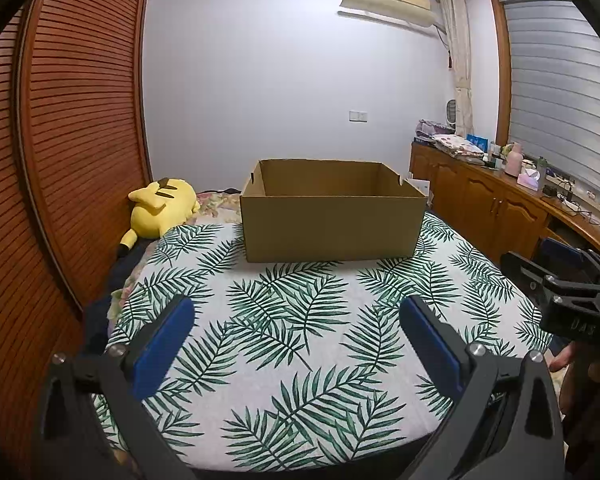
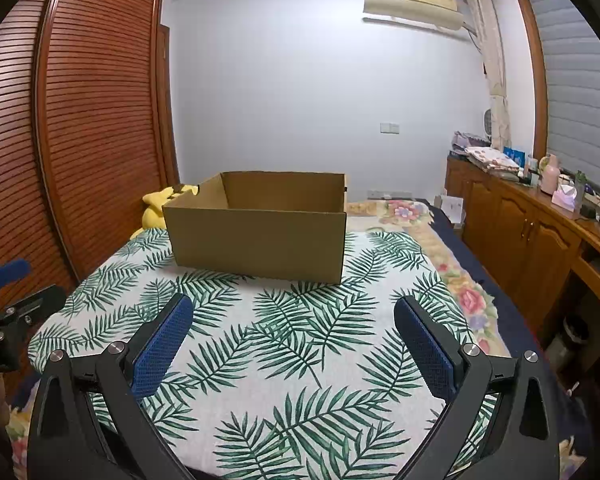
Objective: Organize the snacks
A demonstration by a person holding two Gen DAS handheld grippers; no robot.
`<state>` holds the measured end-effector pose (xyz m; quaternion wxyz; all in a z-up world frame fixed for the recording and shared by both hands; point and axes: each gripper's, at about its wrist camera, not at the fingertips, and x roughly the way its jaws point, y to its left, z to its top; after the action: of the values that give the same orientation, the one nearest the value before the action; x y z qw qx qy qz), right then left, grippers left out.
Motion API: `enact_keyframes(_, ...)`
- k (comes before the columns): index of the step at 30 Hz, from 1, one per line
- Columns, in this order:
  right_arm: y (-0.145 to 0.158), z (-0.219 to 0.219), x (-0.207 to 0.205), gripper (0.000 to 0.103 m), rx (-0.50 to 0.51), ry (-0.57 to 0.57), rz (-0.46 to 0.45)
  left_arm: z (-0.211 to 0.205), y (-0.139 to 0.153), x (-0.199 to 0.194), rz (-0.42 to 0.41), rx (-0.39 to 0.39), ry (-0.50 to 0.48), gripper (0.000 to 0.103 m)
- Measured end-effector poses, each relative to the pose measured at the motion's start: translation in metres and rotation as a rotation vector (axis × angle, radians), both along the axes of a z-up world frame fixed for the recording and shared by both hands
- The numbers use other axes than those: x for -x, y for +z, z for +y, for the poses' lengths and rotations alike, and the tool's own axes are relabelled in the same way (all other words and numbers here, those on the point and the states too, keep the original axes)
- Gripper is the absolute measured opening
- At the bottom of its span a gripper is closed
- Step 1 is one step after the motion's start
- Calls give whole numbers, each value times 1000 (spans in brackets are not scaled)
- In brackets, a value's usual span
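An open brown cardboard box [image 1: 334, 224] stands on a white cloth with green fern leaves [image 1: 300, 340] spread over a bed; it also shows in the right wrist view [image 2: 257, 240]. Its inside looks empty as far as I can see. No snacks are in view. My left gripper [image 1: 297, 320] is open and empty, low over the cloth, short of the box. My right gripper [image 2: 293, 318] is open and empty, likewise short of the box. The right gripper's body shows at the right edge of the left wrist view [image 1: 572, 292]; the left gripper's body shows at the left edge of the right wrist view [image 2: 7, 320].
A yellow plush toy [image 1: 161, 208] lies left of the box by the slatted wooden wardrobe [image 1: 59, 160]. A wooden cabinet [image 2: 532, 240] with clutter on top runs along the right wall. A floral blanket [image 2: 460, 288] lies right of the cloth.
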<state>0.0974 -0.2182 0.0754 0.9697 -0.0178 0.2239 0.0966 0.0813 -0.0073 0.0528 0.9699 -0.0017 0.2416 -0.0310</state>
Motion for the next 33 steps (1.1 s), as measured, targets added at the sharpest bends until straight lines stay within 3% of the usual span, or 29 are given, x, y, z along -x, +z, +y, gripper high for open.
enact_keyframes(33, -2, -1, 1, 102, -3, -3, 0, 1, 1, 0, -3, -5, 3, 103)
